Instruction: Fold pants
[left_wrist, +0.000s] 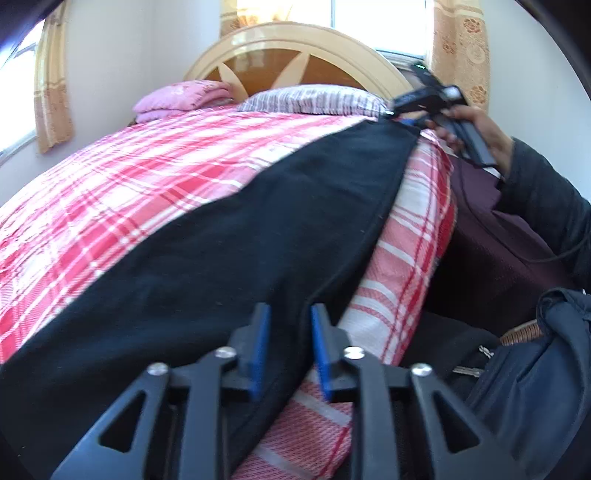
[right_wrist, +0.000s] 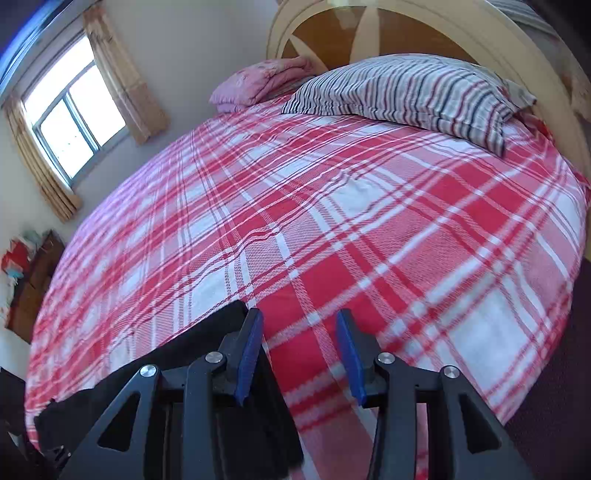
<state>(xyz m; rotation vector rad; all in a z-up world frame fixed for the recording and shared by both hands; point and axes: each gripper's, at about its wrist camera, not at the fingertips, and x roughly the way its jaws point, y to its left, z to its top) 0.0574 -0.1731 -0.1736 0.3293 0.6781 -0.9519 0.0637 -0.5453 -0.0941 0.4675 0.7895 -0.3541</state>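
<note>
In the left wrist view, a curtained window (left_wrist: 22, 92) sits at the far left edge. Right of it, the bed's red-and-white plaid sheet (left_wrist: 129, 192) fills the left half of the frame, with a folded pink blanket (left_wrist: 181, 98) at its upper end and a striped pillow (left_wrist: 314, 98) beside it, both against the arched wooden headboard (left_wrist: 295, 51). The black pants (left_wrist: 258, 229) lie flat across the sheet in a long diagonal band from the lower left to the upper right, along the bed's right-hand edge. At bottom centre the left gripper (left_wrist: 289, 347) has its blue pads apart; the near edge of the pants lies under and between them, but the pads do not press on it. At the upper right, a hand (left_wrist: 480, 129) holds the right gripper (left_wrist: 397, 110) at the far end of the pants. A dark blue bag (left_wrist: 535, 369) sits at the lower right.

In the right wrist view, a window (right_wrist: 74, 118) with beige curtains is at the upper left, and the plaid sheet (right_wrist: 332, 221) spreads across the middle. The end of the pants (right_wrist: 177, 362) lies at the lower left, its edge touching the outer side of the gripper's left finger. The right gripper (right_wrist: 300, 354) at bottom centre stands with its pads apart over bare sheet, nothing between them. The striped pillow (right_wrist: 406, 92) lies at the upper right.
</note>
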